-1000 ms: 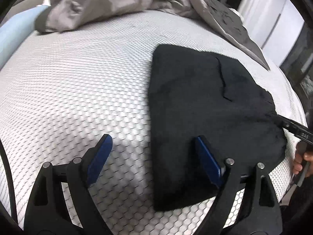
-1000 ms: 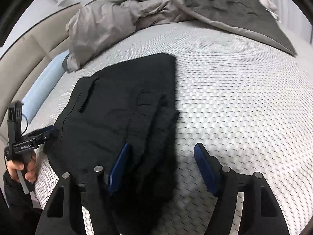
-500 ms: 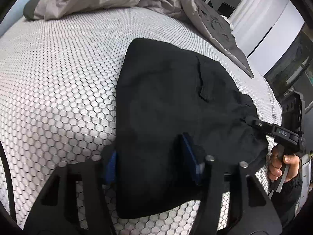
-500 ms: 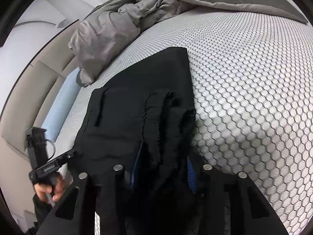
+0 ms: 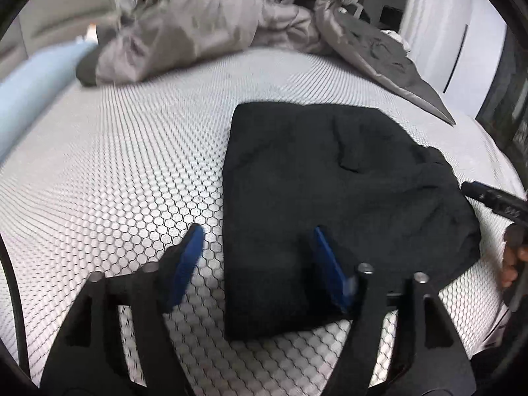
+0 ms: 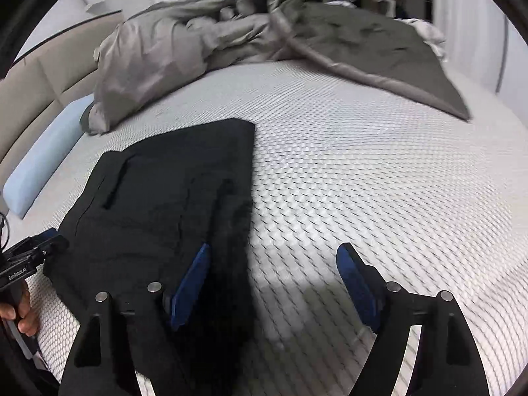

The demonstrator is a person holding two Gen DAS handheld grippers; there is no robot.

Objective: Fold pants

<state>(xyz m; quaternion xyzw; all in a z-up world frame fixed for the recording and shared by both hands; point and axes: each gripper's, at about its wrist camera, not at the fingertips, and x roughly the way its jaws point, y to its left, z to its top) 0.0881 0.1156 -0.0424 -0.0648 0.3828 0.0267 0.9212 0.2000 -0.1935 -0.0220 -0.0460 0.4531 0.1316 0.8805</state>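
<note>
Pants (image 5: 330, 178) look folded into a rectangle on the bed (image 5: 115, 171); both claws, left claw (image 5: 257, 250) and right claw (image 6: 274, 274), are opening, gripping nothing, so pretty much done.

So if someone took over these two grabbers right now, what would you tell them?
Left gripper: jaws opening, nothing pinched; one finger over the pants, one over the mattress.
Right gripper: also opening and empty, astride the pants' right edge.
Pants: lying folded into a compact dark stack on the mattress, released.
Left to do: perhaps neaten the bunched right edge; otherwise the fold looks about finished.
</note>
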